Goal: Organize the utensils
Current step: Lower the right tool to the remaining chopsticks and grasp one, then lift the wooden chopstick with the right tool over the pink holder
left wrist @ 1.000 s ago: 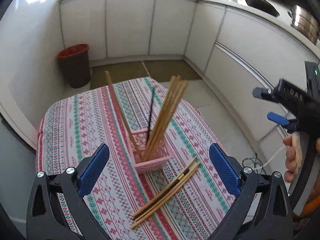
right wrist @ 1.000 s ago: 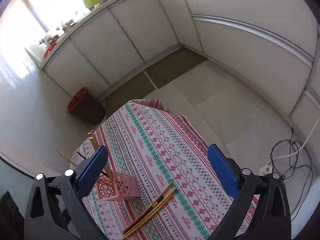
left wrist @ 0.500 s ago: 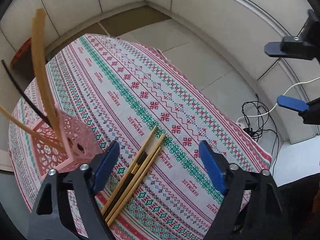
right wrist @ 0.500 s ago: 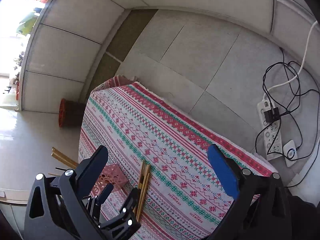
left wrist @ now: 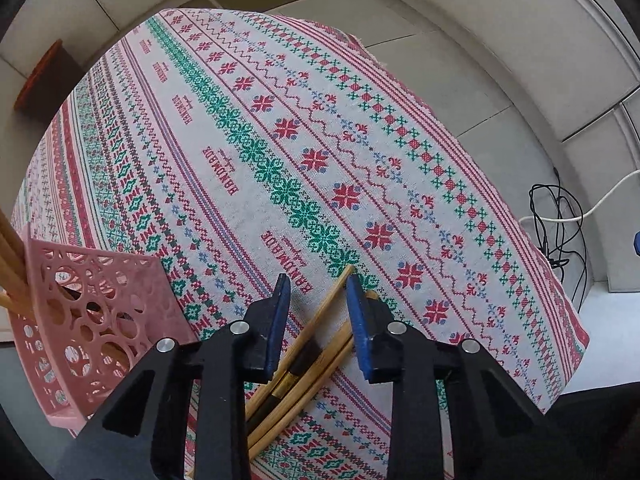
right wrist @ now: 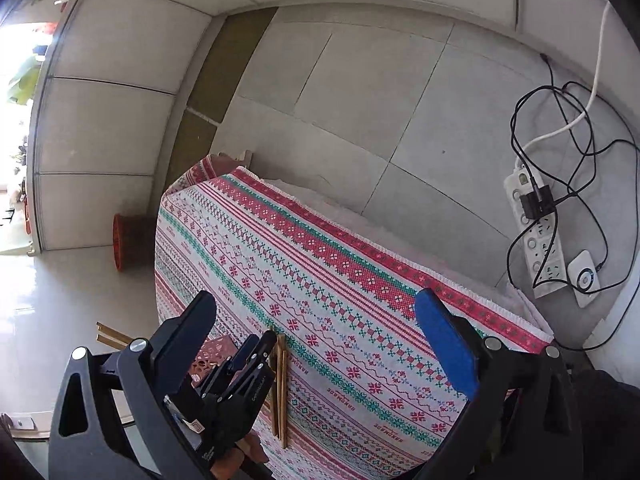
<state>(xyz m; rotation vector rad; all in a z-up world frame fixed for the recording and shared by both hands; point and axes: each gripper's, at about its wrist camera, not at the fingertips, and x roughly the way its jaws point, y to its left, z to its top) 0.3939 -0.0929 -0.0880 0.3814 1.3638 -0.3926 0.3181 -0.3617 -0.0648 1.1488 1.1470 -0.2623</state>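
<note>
We see the left gripper (left wrist: 316, 292) low over the loose chopsticks (left wrist: 320, 320) on the tablecloth (left wrist: 280, 140), its blue pads narrowed around them without clearly pinching. The pink basket (left wrist: 92, 320), just left of them, holds more chopsticks. The cloth's woven word reads "HANDMADE". Our right gripper (right wrist: 316, 320) hangs spread wide.

Red bin (right wrist: 128, 242), power strip (right wrist: 538, 240), cables (right wrist: 568, 120)
</note>
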